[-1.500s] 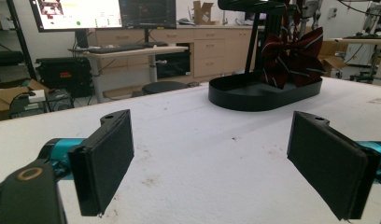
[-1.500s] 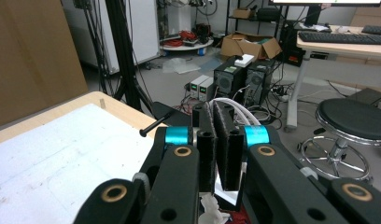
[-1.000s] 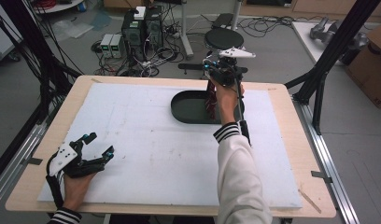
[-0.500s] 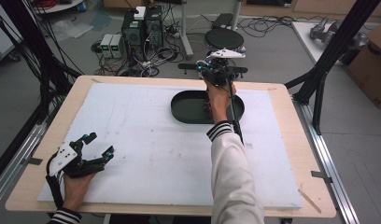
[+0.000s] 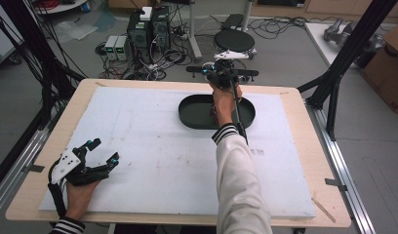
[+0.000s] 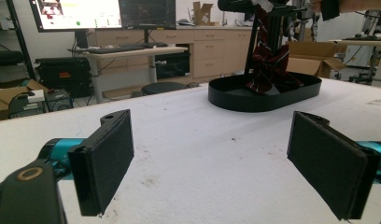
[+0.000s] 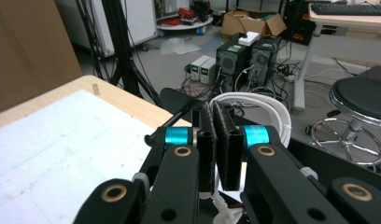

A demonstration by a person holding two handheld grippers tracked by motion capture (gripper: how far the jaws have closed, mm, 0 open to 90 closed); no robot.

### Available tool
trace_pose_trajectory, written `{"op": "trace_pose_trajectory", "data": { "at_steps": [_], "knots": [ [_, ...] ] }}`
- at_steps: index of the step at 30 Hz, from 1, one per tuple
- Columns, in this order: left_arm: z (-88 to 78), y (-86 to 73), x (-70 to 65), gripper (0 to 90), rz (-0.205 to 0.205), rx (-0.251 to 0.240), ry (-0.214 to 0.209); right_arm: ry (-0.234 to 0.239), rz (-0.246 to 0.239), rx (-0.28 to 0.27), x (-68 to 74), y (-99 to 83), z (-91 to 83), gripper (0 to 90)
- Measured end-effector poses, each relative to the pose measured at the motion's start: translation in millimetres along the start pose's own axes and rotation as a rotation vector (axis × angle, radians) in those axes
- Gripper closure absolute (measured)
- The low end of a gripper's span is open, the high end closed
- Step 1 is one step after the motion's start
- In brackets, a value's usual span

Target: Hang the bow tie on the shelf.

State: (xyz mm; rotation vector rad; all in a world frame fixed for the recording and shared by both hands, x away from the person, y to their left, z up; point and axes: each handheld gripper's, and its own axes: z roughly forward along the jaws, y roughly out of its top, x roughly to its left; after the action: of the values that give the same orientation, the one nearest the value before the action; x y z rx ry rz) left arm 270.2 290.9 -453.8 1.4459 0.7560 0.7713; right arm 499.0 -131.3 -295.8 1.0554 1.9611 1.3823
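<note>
A dark red striped cloth (image 6: 269, 65), like a necktie, hangs from my right gripper (image 6: 259, 6) into a black oval tray (image 6: 235, 100); its lower end rests on the tray floor. In the high view the right gripper (image 5: 222, 69) is held over the tray's (image 5: 187, 116) far edge, and the hand hides most of the cloth. In its own view the right gripper (image 7: 215, 112) has its pads pressed together. My left gripper (image 5: 103, 150) rests open at the near left of the white board, and its wide jaws (image 6: 212, 154) hold nothing.
A white foam board (image 5: 148, 146) covers the wooden table (image 5: 304, 146). Black frame posts (image 5: 338, 73) stand at the table's far corners. Beyond the far edge are computer boxes (image 5: 148, 29), cables and a round stool (image 5: 234, 41) on the floor.
The right gripper has shifted slightly left and sunk a little over the tray, the cloth still in it. The left gripper has not moved.
</note>
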Motion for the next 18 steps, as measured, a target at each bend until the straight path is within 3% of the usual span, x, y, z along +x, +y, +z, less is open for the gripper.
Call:
{"op": "trace_pose_trajectory", "data": {
  "at_steps": [18],
  "knots": [
    [0.3,0.0,-0.3,15.0,0.0,-0.001,0.0,0.005,-0.059,0.068,4.2,-1.0,7.4,83.3]
  ]
}}
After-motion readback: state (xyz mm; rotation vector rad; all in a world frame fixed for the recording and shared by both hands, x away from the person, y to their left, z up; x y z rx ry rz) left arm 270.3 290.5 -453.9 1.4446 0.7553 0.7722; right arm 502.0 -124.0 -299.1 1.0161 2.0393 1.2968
